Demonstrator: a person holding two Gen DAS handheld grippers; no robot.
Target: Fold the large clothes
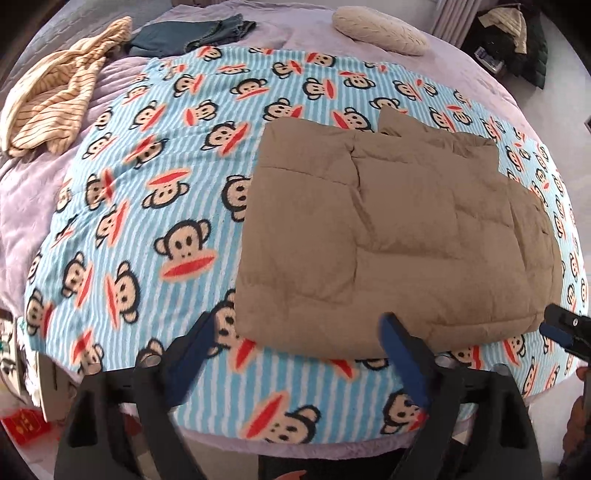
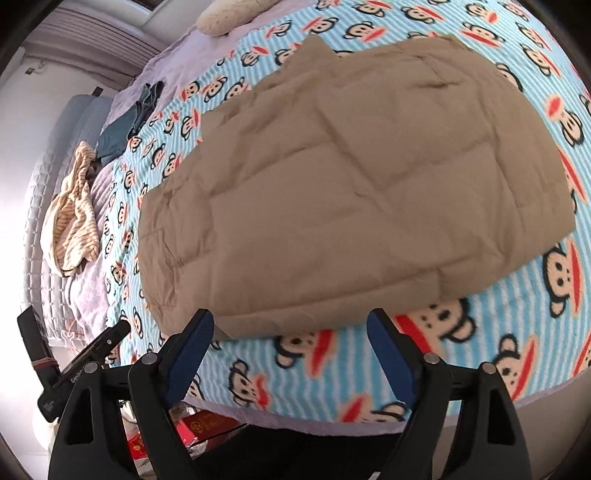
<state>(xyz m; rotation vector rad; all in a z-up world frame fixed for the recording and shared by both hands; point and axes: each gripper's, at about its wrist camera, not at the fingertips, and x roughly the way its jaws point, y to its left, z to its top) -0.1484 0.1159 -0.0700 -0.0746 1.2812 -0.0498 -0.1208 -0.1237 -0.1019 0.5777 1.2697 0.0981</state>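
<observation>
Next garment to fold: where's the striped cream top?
The striped cream top lies crumpled at far left in both views, on the lilac bedspread beside the dark teal clothes.

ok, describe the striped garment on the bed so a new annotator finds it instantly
Start from the blue monkey-print blanket spread over the lilac bed. Just off the blanket's far left corner lies the striped garment, a crumpled cream heap with thin dark pinstripes. Unlike the dark teal folded clothes beside it and the plain tan quilted jacket on the blanket, it alone is striped and unfolded.
</observation>
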